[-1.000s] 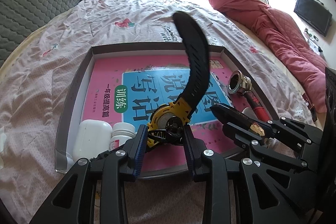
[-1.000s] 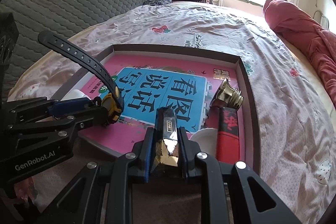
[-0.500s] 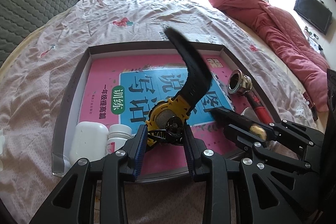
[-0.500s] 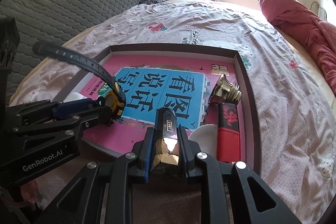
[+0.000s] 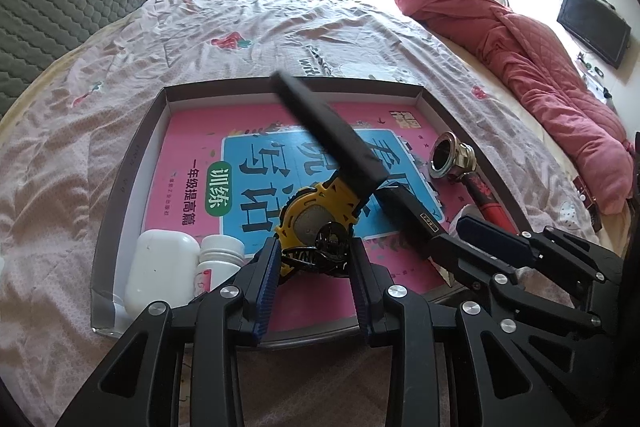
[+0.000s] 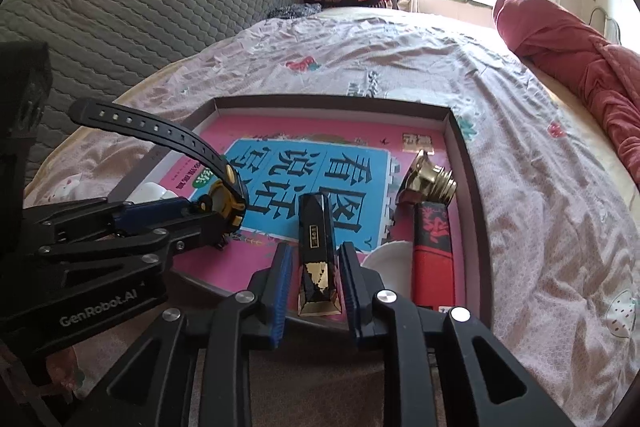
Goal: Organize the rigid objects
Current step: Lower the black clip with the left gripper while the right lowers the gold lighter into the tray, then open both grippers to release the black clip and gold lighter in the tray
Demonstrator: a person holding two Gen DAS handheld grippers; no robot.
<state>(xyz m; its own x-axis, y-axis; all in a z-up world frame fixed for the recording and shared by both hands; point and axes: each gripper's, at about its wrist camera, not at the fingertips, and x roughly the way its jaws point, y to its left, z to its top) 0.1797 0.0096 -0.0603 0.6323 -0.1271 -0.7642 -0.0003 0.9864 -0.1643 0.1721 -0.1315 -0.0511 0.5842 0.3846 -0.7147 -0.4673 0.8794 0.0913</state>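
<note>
A shallow brown tray point(image 5: 132, 163) lies on the bed with a pink and blue book point(image 5: 188, 151) in it. My left gripper point(image 5: 314, 259) is shut on a yellow and black watch point(image 5: 316, 215) over the tray's near edge; its black strap point(image 5: 328, 131) sticks up and away. The watch also shows in the right wrist view point(image 6: 226, 201). My right gripper point(image 6: 314, 269) has opened; a black and gold bar point(image 6: 316, 251) lies between its fingers, resting on the tray's near edge point(image 6: 240, 293). The bar also shows in the left wrist view point(image 5: 412, 215).
In the tray are a white earbud case point(image 5: 162, 273), a white pill bottle point(image 5: 218, 261), a brass fitting point(image 6: 430, 181), a red cylinder point(image 6: 434, 251) and a white dish point(image 6: 390, 263). A rolled red quilt point(image 5: 520, 67) lies at the right. A grey headboard point(image 6: 120, 15) is at the left.
My right gripper's fingers have spread apart and let go of the black and gold bar. The left gripper has tilted, so the watch strap leans further away and left.
</note>
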